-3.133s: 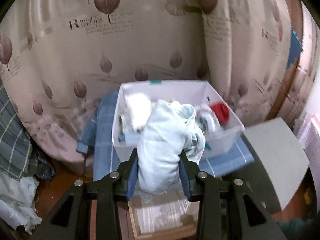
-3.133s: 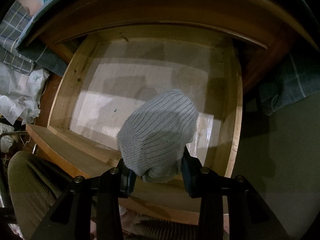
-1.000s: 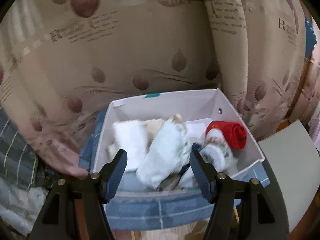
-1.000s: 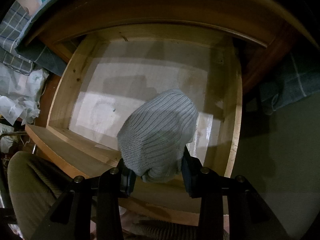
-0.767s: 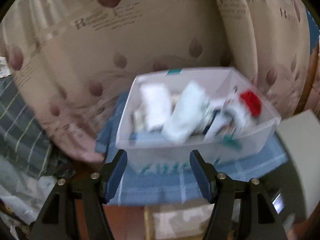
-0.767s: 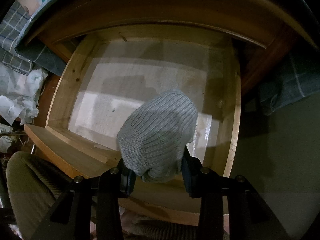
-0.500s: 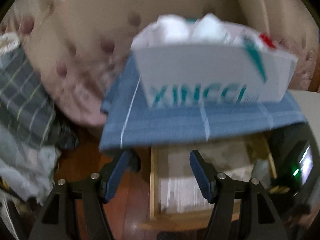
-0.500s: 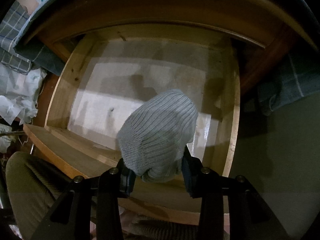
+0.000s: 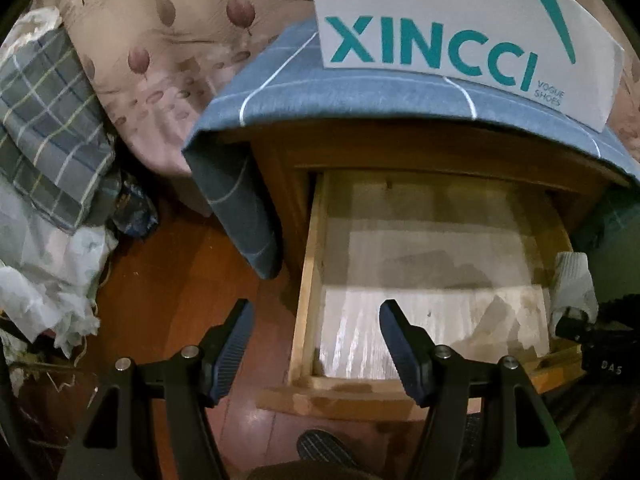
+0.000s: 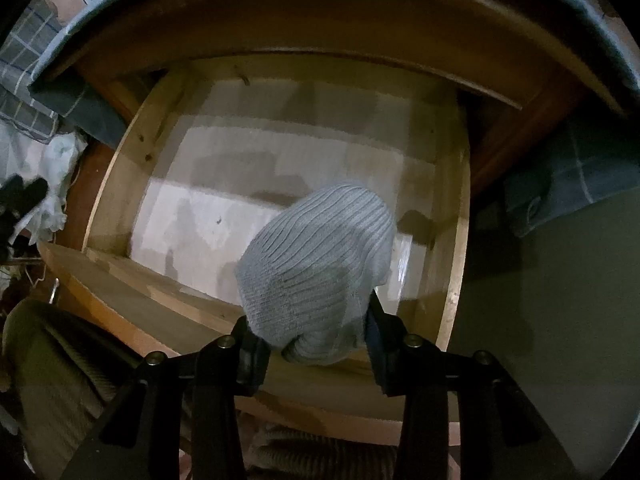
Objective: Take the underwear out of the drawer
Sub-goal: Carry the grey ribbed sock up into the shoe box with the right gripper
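Note:
The wooden drawer (image 9: 310, 280) stands pulled out, and its pale lined bottom is bare. My left gripper (image 9: 316, 312) hangs open over the drawer's front left corner with nothing between its fingers. My right gripper (image 10: 314, 332) is above the drawer's front right part, and a bundle of grey ribbed underwear (image 10: 320, 260) fills the space between its pads. Its jaws are opening, but the fabric still touches both pads. The left wrist view shows that same bundle (image 9: 572, 280) at the drawer's right edge.
A white shoe box (image 9: 440, 20) sits on a blue checked cloth (image 9: 320, 92) on top of the cabinet. Plaid fabric (image 9: 48, 120) and crumpled white plastic (image 9: 48, 280) lie on the wooden floor (image 9: 180, 280) to the left. A person's ribbed trouser leg (image 10: 60, 360) is near the drawer front.
My left gripper let a pale blue garment go into the white box, then dropped down to the drawer front. My right gripper stayed put with the grey bundle.

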The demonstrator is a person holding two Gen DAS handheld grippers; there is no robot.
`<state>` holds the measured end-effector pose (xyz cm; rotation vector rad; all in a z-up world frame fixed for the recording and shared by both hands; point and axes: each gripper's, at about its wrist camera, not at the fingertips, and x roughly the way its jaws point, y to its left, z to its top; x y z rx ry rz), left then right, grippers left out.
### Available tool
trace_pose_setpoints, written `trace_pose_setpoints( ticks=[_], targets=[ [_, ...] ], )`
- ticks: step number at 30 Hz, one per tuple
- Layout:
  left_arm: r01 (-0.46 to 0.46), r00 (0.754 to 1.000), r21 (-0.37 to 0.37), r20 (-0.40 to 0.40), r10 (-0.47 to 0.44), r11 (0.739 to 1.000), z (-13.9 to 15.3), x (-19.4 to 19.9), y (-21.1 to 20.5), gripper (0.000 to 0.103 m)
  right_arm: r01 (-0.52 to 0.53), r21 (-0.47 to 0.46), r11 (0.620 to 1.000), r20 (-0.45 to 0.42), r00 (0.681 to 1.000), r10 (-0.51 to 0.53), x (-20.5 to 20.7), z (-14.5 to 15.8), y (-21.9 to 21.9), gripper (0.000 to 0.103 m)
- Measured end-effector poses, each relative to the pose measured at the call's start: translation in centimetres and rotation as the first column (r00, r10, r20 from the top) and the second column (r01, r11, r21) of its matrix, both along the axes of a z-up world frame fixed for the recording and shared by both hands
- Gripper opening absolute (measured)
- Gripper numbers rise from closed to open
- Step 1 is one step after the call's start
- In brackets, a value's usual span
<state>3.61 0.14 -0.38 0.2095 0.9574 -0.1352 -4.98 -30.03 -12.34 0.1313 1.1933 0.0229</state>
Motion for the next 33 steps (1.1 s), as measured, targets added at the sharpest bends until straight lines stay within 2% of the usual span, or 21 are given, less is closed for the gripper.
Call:
trace_pose_setpoints(
  ticks=[3, 8, 14, 22, 27, 33],
  targets=[
    [-0.018, 0.999, -0.014, 0.027, 0.018, 1.000, 0.3, -0.2, 0.3, 0.067, -0.002, 0.014, 1.000, 0.028, 1.000, 0.002, -0.2, 0.8, 0.0, 0.040],
    [-0.016, 1.000, -0.022, -0.001, 0.016, 1.000, 0.0, 0.2, 0.3, 0.067, 0.010, 0.066, 0.998, 0.051, 0.999, -0.014, -0.6, 2.4, -0.2, 0.040],
    [-0.025, 1.000, -0.032, -0.006, 0.025, 0.999, 0.0, 0.3, 0.6, 0.067, 0.003, 0.103, 0.995, 0.114, 0.993, -0.015, -1.4, 6.6, -0.3, 0.040],
    [-0.031, 0.999, -0.040, -0.012, 0.030, 0.999, -0.1, 0.4, 0.7, 0.067, -0.017, 0.106, 0.994, 0.229, 0.973, -0.007, -2.2, 14.7, -1.2, 0.040],
    [-0.030, 1.000, -0.042, -0.009, 0.029, 0.999, -0.2, 0.5, 0.7, 0.067, -0.029, 0.088, 0.996, 0.316, 0.949, 0.000, -2.2, 20.5, -1.6, 0.041],
    [-0.036, 0.999, -0.057, -0.001, 0.036, 0.998, -0.2, 0.6, 0.6, 0.067, -0.023, 0.050, 0.998, 0.406, 0.914, 0.001, 0.3, 26.8, -2.1, 0.042]
  ],
)
